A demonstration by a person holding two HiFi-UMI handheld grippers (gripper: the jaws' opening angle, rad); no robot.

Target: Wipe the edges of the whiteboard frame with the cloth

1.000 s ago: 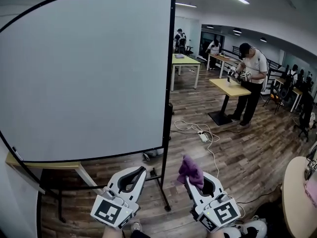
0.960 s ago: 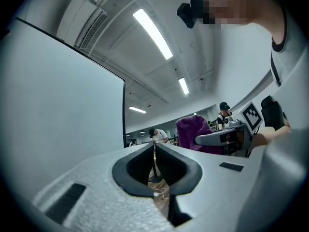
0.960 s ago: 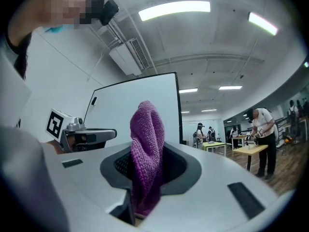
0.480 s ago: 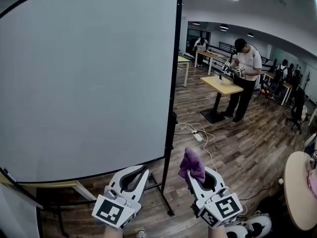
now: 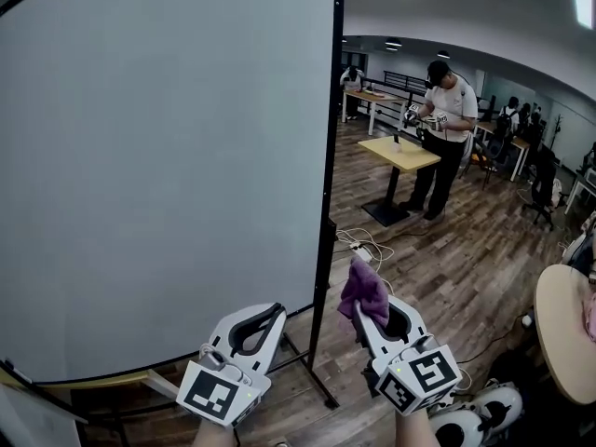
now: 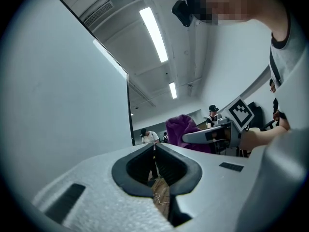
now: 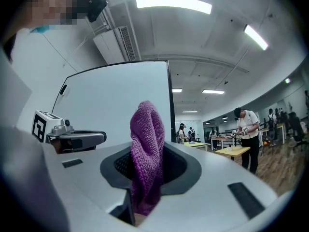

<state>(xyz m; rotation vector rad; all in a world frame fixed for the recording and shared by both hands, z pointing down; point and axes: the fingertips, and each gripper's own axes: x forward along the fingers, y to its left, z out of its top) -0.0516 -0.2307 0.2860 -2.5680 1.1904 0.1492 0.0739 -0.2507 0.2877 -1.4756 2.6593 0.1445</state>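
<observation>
A big whiteboard (image 5: 158, 156) on a stand fills the left of the head view; its black frame edge (image 5: 331, 156) runs down the right side. My right gripper (image 5: 357, 305) is shut on a purple cloth (image 5: 364, 290), which sticks up past its tips, just right of the frame's lower part. In the right gripper view the purple cloth (image 7: 147, 153) stands bunched between the jaws, with the whiteboard (image 7: 120, 105) behind. My left gripper (image 5: 278, 309) is shut with nothing in it, low in front of the board's bottom right corner. The left gripper view shows the frame edge (image 6: 130, 110).
The stand's black legs (image 5: 317, 380) spread on the wooden floor beneath my grippers. White cables and a power strip (image 5: 363, 248) lie on the floor beyond. A person (image 5: 438, 138) stands at a small table (image 5: 399, 153) further back. A round table edge (image 5: 559, 324) is at the right.
The view has come closer to the board and turned left, so the board looks larger. Both grippers hold the same pose, the cloth still gripped in the right one.
</observation>
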